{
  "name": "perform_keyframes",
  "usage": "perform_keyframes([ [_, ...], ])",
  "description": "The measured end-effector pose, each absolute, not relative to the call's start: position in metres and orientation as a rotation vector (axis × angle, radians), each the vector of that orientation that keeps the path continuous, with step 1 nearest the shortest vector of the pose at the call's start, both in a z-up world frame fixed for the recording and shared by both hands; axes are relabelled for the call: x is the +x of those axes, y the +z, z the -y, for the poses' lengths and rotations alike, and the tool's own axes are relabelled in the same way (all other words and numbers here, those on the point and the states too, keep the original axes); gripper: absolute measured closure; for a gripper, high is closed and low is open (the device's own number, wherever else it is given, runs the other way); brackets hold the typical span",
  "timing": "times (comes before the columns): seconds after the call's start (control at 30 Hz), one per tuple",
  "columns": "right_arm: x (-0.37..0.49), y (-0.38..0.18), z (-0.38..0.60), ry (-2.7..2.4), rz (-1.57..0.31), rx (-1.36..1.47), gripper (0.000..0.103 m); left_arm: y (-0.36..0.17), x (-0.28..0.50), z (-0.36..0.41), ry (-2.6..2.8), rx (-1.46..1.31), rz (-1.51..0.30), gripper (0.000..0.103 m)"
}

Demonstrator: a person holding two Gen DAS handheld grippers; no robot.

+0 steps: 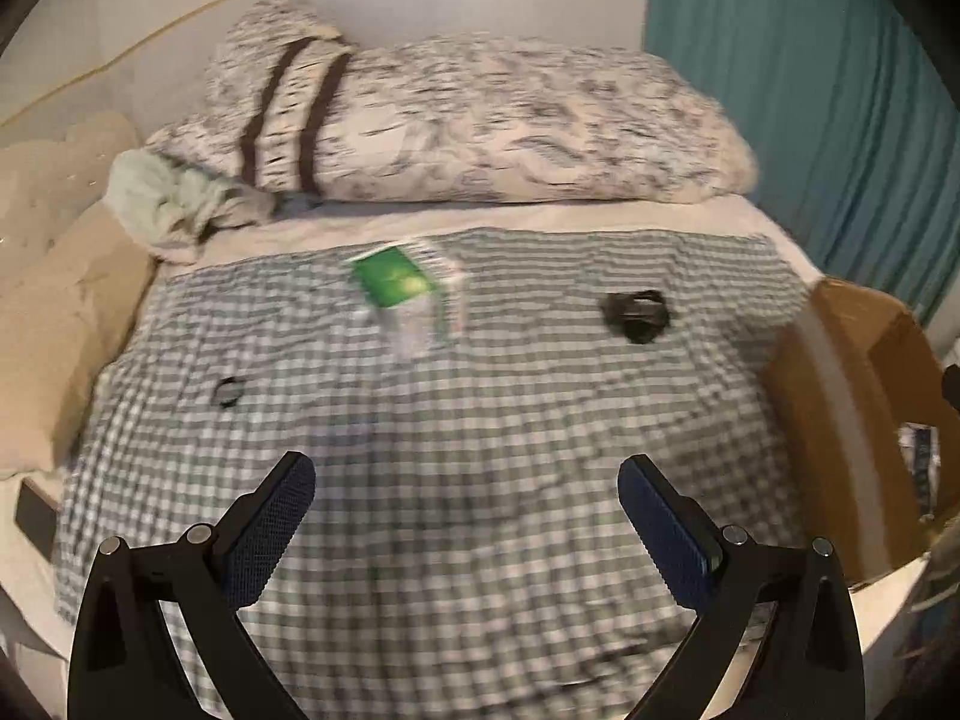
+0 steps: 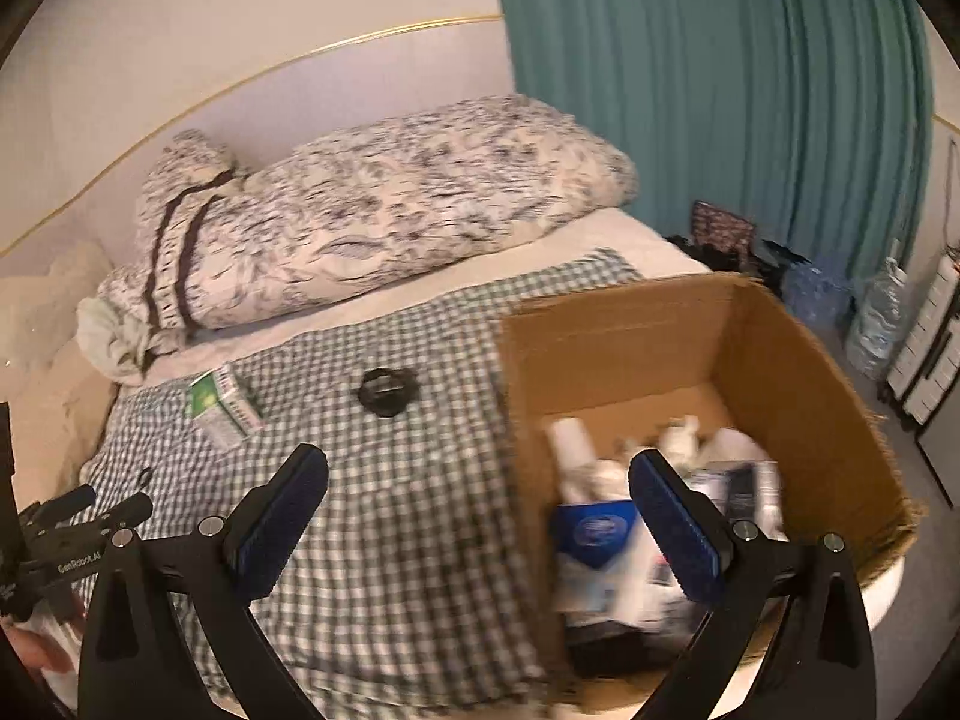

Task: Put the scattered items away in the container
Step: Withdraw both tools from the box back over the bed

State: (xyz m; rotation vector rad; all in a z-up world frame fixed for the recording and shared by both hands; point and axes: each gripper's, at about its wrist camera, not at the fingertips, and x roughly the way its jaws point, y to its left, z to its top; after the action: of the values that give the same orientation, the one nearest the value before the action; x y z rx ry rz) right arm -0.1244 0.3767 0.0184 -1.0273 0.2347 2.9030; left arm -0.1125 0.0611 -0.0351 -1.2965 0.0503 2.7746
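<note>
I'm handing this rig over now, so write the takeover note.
Left gripper: open, empty, over the green-and-white checked cloth.
Right gripper: open, empty, at the near edge of the brown cardboard box.
Done: several items, mostly white and blue packs and bottles, lie in the box.
Left on the cloth: green-and-white carton, black round lump-shaped item, small dark ring-shaped item near the cloth's left side.
Blur hides finer detail.
</note>
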Motion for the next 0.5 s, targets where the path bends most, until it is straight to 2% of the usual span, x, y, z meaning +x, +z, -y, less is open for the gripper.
perform_keyframes([
  [0.27,-0.169,-0.009,-0.312,2.931,-0.181,-1.106,0.002,-0.062,-0.145,0.020,2.860,-1.379,-0.032,0.000],
  [0.5,-0.217,-0.044,-0.285,2.909,-0.149,-1.186,0.002,-0.112,-0.190,0.072,2.880,-1.477,0.004,0.000],
])
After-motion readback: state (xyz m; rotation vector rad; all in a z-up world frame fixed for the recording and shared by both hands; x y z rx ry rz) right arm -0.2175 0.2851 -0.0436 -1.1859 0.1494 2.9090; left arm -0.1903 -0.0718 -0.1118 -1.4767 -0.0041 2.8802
